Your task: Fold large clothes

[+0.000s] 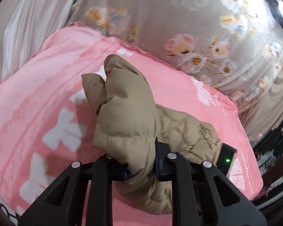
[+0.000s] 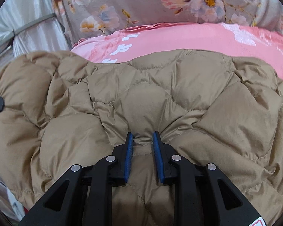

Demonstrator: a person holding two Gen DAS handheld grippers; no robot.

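Two claws clamped on a tan puffer jacket (image 2: 151, 98), left claw (image 1: 141, 167) lifting a bunched fold, right claw (image 2: 143, 139) pinching quilted fabric, pink blanket (image 1: 47, 94) beneath

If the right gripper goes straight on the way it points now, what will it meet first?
The right gripper is already shut on a fold of the tan quilted jacket. Going straight on, it would likely push into more jacket first; the pink blanket lies beyond.

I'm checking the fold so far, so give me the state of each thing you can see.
Left gripper: shut on a bunched part of the jacket, lifted.
Right gripper: shut on a fold of the jacket.
Jacket: tan, quilted, spread out, rumpled.
Pink blanket: lying flat under the jacket.
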